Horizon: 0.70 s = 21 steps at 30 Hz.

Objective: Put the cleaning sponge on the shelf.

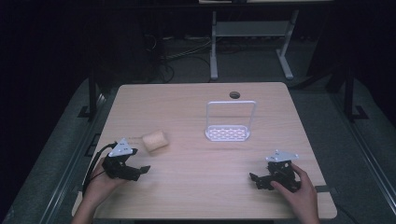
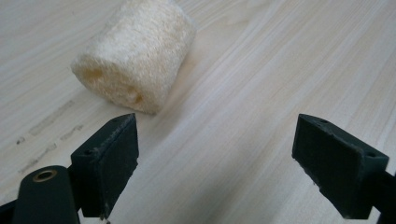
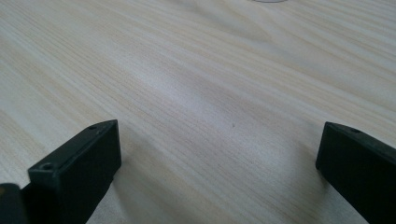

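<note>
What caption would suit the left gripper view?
Open black left gripper facing a pale, fibrous loofah cylinder lying on the light wooden table.

A loofah (image 1: 155,141) lies on the table's (image 1: 196,196) left half, just ahead of the left gripper (image 1: 138,171); a wire rack (image 1: 229,122) stands farther back, centre-right, well beyond the right gripper (image 1: 256,181).

Pale cream, fibrous loofah (image 2: 135,51) at upper left, on the light wood-grain table (image 2: 261,93). Matte black pads (image 2: 109,163) at the bottom. White slotted rack (image 1: 229,125) centre frame; grey triangular plate (image 1: 122,147) lower left.
</note>
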Each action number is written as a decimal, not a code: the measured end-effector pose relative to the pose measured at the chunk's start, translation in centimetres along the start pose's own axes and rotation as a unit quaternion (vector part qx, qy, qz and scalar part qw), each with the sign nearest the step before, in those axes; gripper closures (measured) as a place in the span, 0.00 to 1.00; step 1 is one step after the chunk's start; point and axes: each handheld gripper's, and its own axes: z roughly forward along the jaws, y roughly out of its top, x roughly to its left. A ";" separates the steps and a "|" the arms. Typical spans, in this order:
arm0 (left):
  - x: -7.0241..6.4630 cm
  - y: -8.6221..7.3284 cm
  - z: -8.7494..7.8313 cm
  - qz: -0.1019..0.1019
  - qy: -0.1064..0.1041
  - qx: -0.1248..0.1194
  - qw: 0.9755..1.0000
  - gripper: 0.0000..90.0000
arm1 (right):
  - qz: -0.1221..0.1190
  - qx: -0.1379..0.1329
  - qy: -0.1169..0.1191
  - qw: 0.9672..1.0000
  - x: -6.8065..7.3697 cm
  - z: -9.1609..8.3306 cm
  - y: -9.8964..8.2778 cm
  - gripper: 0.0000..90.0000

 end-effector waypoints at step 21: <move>1.6 2.4 -0.3 0.005 0.008 -0.010 1.000 0.16 | 0.000 0.000 0.000 1.000 0.0 0.0 0.0 0.00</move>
